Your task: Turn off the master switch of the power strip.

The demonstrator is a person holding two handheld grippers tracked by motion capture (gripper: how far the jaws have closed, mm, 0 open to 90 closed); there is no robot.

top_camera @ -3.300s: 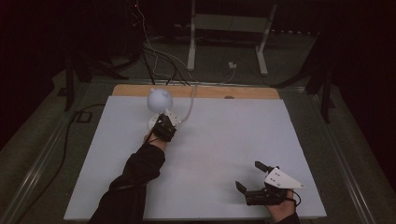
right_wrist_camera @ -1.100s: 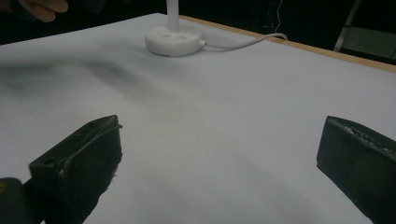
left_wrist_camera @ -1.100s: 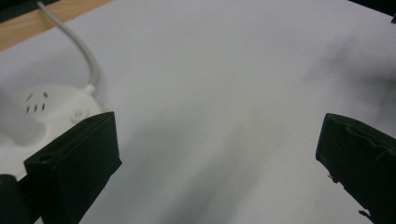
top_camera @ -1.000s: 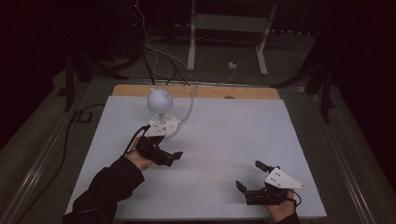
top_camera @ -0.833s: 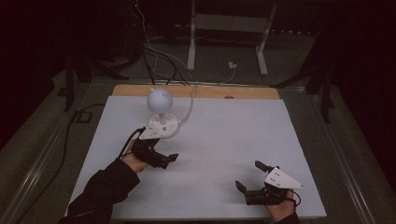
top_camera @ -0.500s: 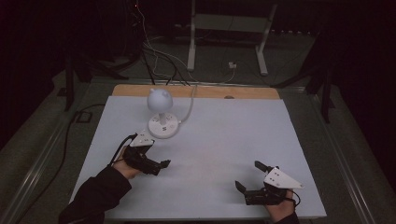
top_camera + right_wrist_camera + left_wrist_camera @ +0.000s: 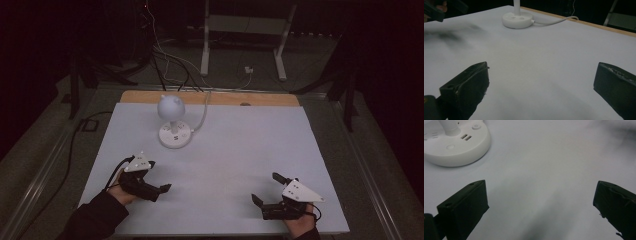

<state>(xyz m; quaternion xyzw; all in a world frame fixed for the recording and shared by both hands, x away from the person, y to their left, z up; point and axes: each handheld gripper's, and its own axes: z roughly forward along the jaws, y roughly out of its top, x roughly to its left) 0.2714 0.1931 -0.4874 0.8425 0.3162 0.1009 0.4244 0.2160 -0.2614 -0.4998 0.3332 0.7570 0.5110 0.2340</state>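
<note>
While my left claw (image 7: 159, 176) hangs wide open near the white lamp (image 7: 173, 121), my right claw (image 7: 266, 188) rests released, well apart on the table (image 7: 240, 150).

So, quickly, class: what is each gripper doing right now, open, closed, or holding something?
Left gripper: open, holding nothing, near the white lamp.
Right gripper: open, holding nothing, over the table.

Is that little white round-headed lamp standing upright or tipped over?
Upright: the white round-headed lamp stands on its flat round base, its stem vertical with the ball head on top.
</note>
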